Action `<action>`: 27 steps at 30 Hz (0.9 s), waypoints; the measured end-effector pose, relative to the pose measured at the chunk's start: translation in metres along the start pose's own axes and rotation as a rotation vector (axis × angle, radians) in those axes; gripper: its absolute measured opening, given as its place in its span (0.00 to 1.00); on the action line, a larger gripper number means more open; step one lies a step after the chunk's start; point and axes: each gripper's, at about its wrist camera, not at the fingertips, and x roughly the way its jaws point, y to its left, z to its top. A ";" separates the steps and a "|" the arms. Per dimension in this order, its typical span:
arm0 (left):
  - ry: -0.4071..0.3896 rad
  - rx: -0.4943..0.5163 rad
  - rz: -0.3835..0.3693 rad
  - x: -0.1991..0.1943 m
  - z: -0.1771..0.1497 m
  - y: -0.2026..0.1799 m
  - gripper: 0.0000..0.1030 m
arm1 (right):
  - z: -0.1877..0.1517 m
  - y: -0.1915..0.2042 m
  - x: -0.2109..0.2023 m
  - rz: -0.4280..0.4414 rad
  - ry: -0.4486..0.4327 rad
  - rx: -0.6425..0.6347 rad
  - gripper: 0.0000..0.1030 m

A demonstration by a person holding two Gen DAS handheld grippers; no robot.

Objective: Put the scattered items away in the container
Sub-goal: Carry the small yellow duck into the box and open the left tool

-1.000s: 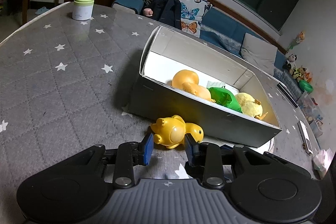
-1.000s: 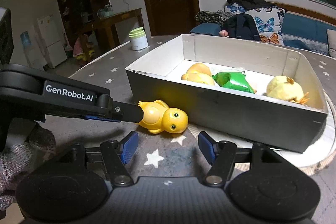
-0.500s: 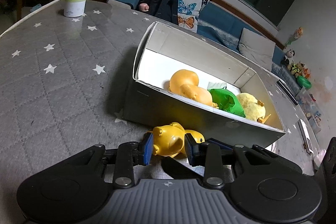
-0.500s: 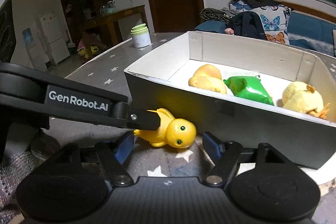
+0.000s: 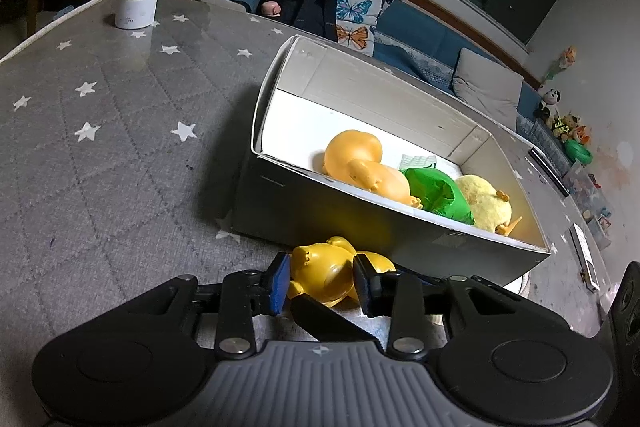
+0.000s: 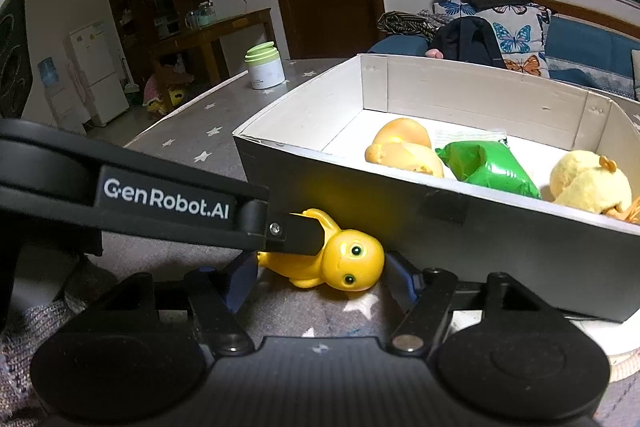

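We find the yellow duck toy [image 5: 324,273] lying on its side on the star-patterned table [image 5: 100,163], directly ahead of both grippers and against the near wall of the cardboard box [image 5: 360,227]. The left gripper [image 5: 320,277] is clamped on the toy's body. The right gripper [image 6: 320,277] has just been closing; its jaws flank the toy's head, and we cannot tell whether the pads press it. Beyond both grippers, the box holds an orange toy [image 6: 404,151], a green bag [image 6: 490,167] and a plush chick [image 6: 590,183]
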 end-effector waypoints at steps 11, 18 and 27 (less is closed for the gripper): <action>-0.016 0.022 -0.003 -0.013 -0.008 -0.008 0.33 | -0.003 0.003 -0.013 -0.004 -0.007 -0.004 0.61; -0.054 0.052 -0.018 -0.034 -0.011 -0.023 0.33 | -0.004 0.005 -0.038 -0.006 -0.051 -0.005 0.61; -0.145 0.136 -0.059 -0.057 0.010 -0.058 0.33 | 0.014 -0.001 -0.076 -0.043 -0.178 -0.016 0.60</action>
